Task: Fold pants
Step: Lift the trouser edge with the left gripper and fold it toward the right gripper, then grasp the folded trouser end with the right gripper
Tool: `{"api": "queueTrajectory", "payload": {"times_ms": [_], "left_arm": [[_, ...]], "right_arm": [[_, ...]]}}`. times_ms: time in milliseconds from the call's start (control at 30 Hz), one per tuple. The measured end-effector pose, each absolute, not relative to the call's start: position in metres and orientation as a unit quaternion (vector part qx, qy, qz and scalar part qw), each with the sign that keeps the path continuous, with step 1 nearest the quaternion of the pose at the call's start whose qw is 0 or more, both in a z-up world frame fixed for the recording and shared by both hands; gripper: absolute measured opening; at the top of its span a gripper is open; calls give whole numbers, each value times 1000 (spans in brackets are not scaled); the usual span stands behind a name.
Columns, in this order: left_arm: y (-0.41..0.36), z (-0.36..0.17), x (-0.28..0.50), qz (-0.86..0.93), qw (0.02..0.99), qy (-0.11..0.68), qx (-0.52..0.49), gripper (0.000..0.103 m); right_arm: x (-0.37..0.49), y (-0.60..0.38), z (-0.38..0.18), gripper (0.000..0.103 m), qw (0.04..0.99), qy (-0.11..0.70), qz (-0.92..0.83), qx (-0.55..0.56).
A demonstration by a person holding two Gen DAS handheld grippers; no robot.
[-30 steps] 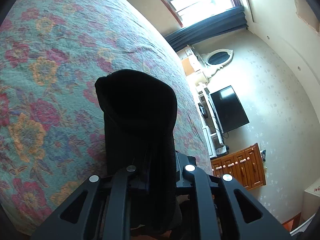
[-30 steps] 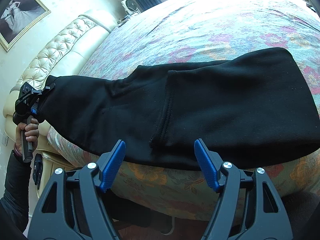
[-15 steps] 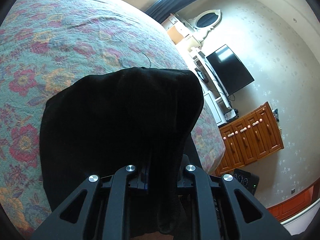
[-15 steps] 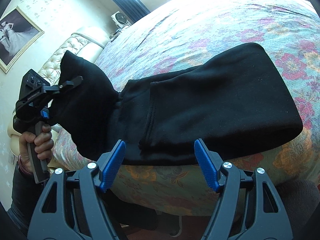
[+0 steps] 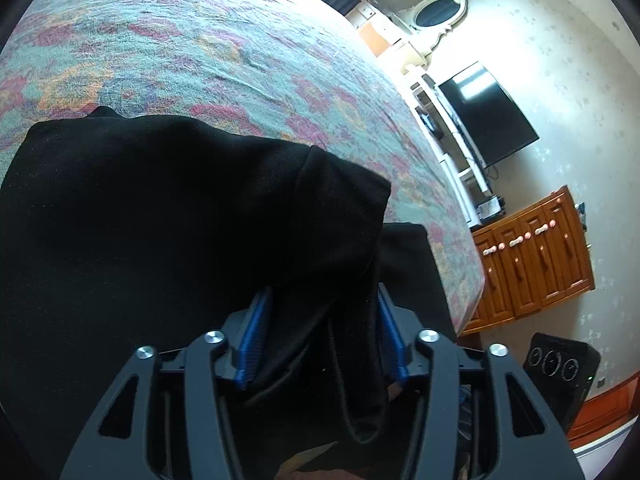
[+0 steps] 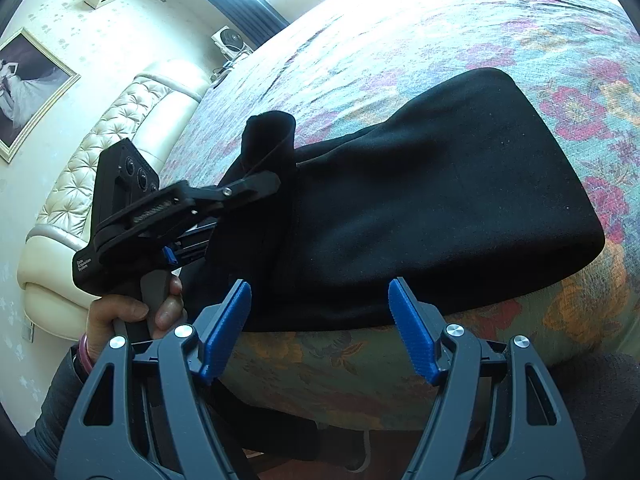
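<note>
Black pants (image 6: pixel 440 200) lie folded on the floral bedspread (image 6: pixel 440 20) near the bed's front edge. My left gripper (image 6: pixel 272 186) holds one end of them up over the left part of the pile. In the left wrist view its jaws are opening around a fold of the pants (image 5: pixel 160 220). That cloth still hangs between the blue pads (image 5: pixel 256 340) of the left gripper (image 5: pixel 323 292), which no longer pinch it. My right gripper (image 6: pixel 319 284) stands open just before the pants' near edge, with nothing between its fingers.
A hand (image 6: pixel 120 316) grips the left tool's handle beside a cream tufted headboard (image 6: pixel 120 128). Past the bed's far side stand a dark TV (image 5: pixel 488 116), a wooden cabinet (image 5: pixel 536 256) and a black device (image 5: pixel 560 364) on the floor. The bedspread (image 5: pixel 200 40) stretches beyond the pants.
My left gripper has swung the pants' end from the headboard side over onto the pile, and its jaws have parted. My right gripper has stayed open and shifted a little.
</note>
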State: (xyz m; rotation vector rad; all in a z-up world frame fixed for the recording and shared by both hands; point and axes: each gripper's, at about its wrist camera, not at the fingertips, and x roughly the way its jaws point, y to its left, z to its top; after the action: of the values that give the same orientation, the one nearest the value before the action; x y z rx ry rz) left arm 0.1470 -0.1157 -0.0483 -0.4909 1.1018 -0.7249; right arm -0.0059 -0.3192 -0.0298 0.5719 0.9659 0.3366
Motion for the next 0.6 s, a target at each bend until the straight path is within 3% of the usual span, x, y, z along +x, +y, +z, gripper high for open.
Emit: {"api": "queueTrajectory", "payload": {"times_ms": [67,133,300,367,600], "left_arm": [[-106,-41,144,-337,759,494,-258,73],[-96,-33,138,-340,757,488,-270,77],[-48,-12,119,-312,796,452,-255,81],[-19,-11,112,-275,822,435,-243,82],[59,-54,104,-165,823,453,-301,82]], "right_arm": [[-6,-323,-31,71,830,455,160,281],[-5,-326,-32,71,826,454,162,292],[6,-330,-30,71,822,449,167,307],[18,-332,-30,79,818,453,171,311],[61,-321,-52,79,782,481,172,357]]}}
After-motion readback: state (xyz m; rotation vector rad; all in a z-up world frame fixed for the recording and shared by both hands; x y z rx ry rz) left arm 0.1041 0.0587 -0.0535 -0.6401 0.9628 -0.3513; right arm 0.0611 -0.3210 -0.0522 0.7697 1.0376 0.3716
